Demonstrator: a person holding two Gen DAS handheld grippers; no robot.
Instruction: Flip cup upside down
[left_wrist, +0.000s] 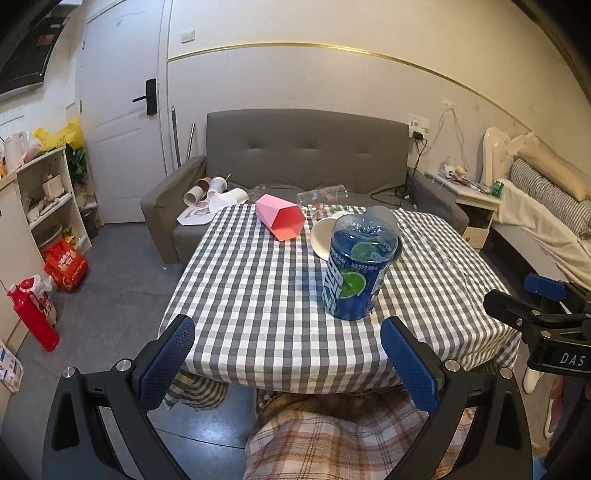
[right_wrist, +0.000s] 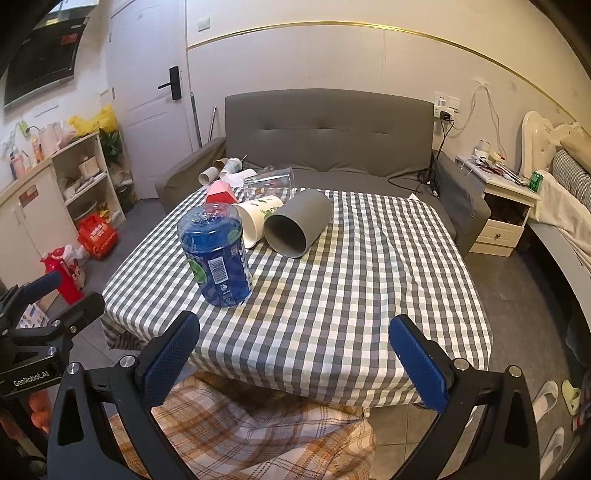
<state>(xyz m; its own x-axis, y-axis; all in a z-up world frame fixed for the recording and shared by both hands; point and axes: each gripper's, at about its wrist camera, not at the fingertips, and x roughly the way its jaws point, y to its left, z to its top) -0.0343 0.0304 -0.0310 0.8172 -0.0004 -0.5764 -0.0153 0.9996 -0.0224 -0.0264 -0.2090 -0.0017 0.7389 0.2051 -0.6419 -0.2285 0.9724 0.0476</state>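
A blue plastic cup (left_wrist: 356, 267) with a lime label stands upside down on the checked tablecloth (left_wrist: 258, 295); it also shows in the right wrist view (right_wrist: 218, 254). Behind it lie on their sides a grey cup (right_wrist: 297, 227), a white paper cup (right_wrist: 258, 218), a pink cup (left_wrist: 282, 218) and a clear cup (left_wrist: 323, 197). My left gripper (left_wrist: 288, 350) is open and empty at the table's near edge. My right gripper (right_wrist: 295, 350) is open and empty, also at the near edge, right of the blue cup.
A grey sofa (left_wrist: 303, 155) with several paper cups stands behind the table. Shelves (left_wrist: 48, 192) and a red bottle (left_wrist: 33, 314) are at the left. A nightstand (right_wrist: 506, 218) and bed are at the right. A plaid blanket (right_wrist: 240, 435) lies below the table edge.
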